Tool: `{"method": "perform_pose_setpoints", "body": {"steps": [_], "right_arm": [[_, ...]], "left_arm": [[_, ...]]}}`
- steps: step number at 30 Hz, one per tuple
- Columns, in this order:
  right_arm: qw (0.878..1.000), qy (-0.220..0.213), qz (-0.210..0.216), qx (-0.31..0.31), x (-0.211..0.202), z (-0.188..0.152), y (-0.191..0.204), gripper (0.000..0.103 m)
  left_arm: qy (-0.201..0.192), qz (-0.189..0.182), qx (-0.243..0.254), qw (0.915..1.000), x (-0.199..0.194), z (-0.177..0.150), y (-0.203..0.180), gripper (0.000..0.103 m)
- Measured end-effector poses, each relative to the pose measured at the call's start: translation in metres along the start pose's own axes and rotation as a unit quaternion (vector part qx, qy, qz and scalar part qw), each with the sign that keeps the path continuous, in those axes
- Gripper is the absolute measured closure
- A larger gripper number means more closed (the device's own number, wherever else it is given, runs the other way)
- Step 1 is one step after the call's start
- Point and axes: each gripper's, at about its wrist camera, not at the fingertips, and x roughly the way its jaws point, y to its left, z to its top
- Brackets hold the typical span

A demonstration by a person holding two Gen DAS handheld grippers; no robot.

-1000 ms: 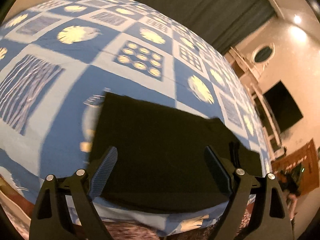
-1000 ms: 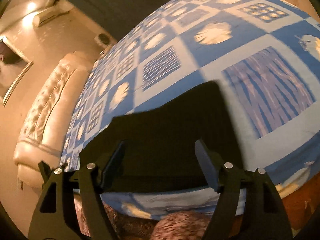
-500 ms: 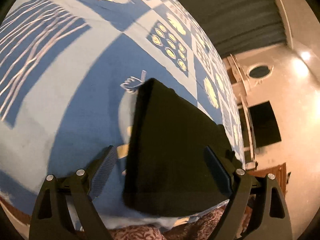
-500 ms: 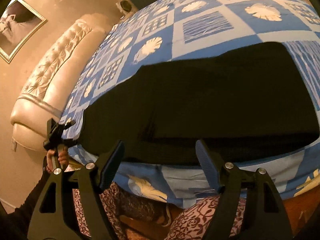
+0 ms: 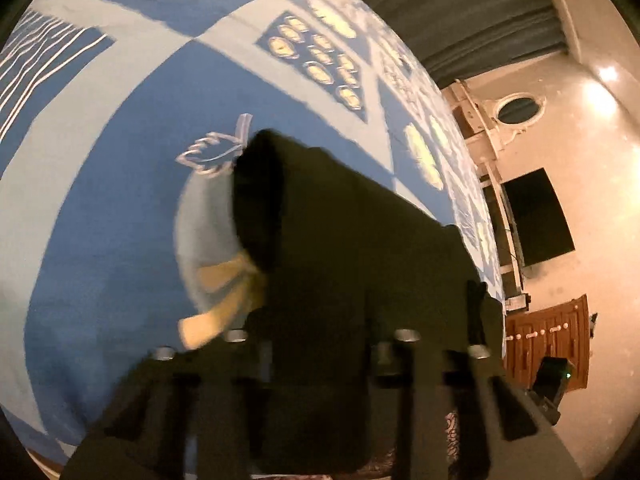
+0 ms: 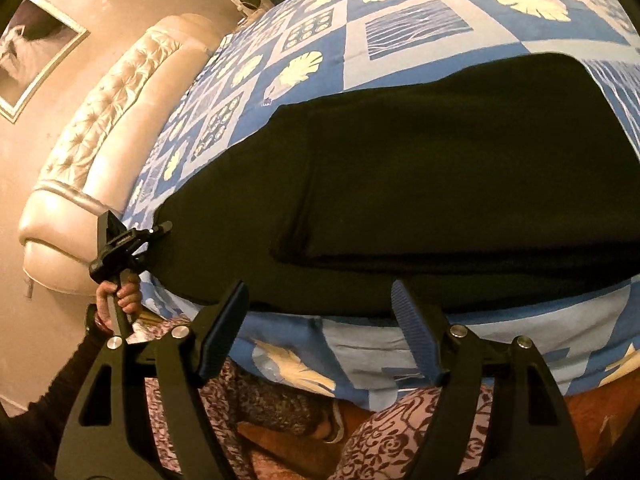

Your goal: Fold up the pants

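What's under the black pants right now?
The black pants lie on the blue patterned bedspread, which shows all around them. The pattern directly beneath is covered. The left gripper meets their left end; its hold is unclear.

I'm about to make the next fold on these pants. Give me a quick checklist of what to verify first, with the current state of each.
1. Right gripper jaws open and empty: ok, they stand wide apart with nothing between them.
2. Right gripper lined up with the pants' near edge: ok, it hovers just short of it.
3. Left gripper at the pants' far end: ok, its tip meets the cloth there.
4. Left grip secure: cannot tell, the jaws are lost against black cloth in the blurred left wrist view.
5. Pants lying flat on the bedspread: ok, no bunching shows.
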Motion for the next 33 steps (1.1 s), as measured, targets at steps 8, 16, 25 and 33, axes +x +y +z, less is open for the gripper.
{"method": "perform_pose_setpoints", "body": {"steps": [8,16,25,33], "right_arm": [[1.000,-0.010,-0.019,-0.016,-0.001,0.000,0.003,0.029],[0.999,-0.024,-0.031,-0.016,-0.008,0.002,0.003,0.029],[0.999,-0.033,-0.029,-0.015,-0.025,0.004,0.004,0.029],[0.998,-0.059,-0.006,0.026,-0.056,0.007,-0.022,0.029]], "left_arm": [[-0.006,-0.007,-0.007,0.9999,-0.011,0.002,-0.017,0.084],[-0.024,-0.056,0.011,0.9981,-0.026,0.011,-0.080,0.085],[-0.003,-0.095,0.073,0.9927,-0.006,0.009,-0.202,0.084],[0.049,-0.075,0.166,0.9820,0.075,-0.024,-0.317,0.084]]}}
